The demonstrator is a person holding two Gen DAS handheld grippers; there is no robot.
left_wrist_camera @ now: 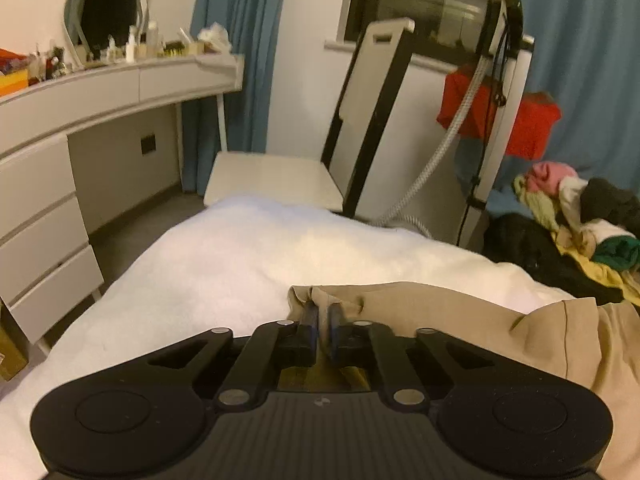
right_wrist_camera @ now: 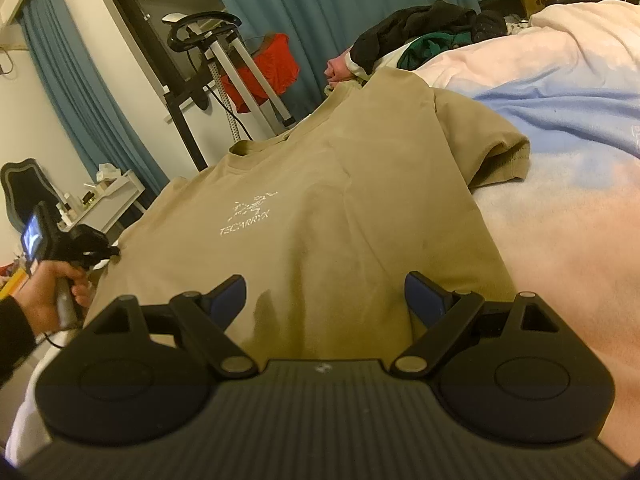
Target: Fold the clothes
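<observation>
Left gripper fingers nearly together at lower centre, pinching cloth; right gripper spread wide, lower centre

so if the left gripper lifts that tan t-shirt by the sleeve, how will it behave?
Likely floppy: the t-shirt drapes and creases over the bed. Probably light, thin knit. The left gripper pinches only an edge, so the rest should drag and sag.

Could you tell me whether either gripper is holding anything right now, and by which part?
The left gripper is shut on the tan T-shirt, pinching its bunched sleeve edge. The right gripper is open above the shirt's lower body, holding nothing.
</observation>
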